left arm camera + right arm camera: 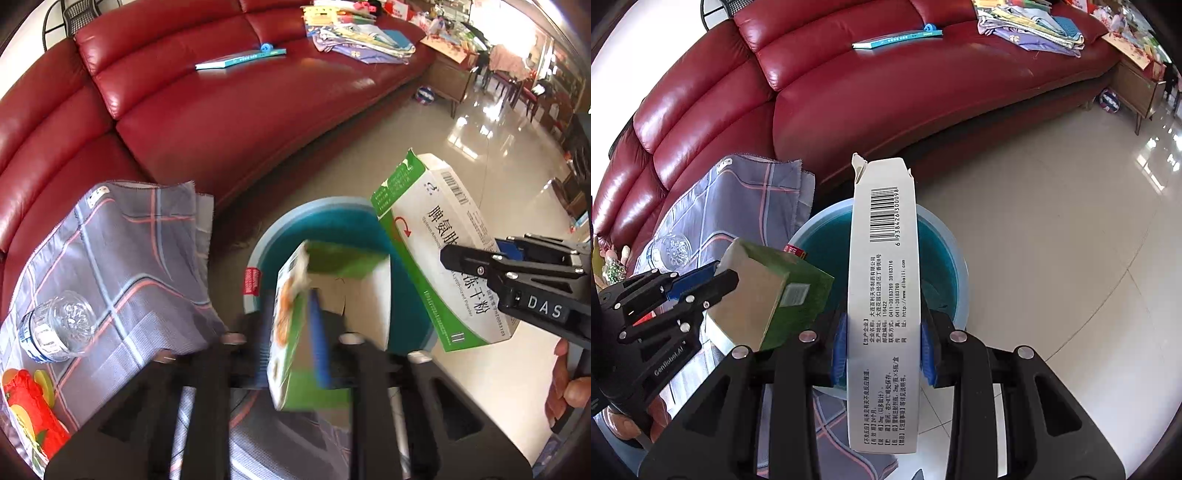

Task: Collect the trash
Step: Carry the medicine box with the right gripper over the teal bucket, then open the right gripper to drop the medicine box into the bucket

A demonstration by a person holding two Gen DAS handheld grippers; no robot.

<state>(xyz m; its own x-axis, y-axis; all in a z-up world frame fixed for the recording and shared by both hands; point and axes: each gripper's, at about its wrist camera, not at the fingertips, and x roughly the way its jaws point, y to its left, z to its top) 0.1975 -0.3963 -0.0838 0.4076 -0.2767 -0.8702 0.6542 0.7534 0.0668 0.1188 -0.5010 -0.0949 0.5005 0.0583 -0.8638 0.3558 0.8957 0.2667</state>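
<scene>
Both boxes (321, 295) (884, 295) over bin rim (955, 258).

Left claw (291, 332) is clamped on a green carton (295, 325); right claw (884, 343) is clamped on a white box (884, 295), both side by side.

Sofa (871, 110): glossy red leather, smooth. Floor (1052, 236): polished tile, reflective. Cloth (122, 258): woven checked fabric, matt. Boxes (884, 295) (295, 332): printed cardboard, slight sheen. Bin (955, 266): smooth blue plastic. Bottle (55, 328): clear plastic. Claws (293, 332) (884, 347): matt black plastic, metal screws.
</scene>
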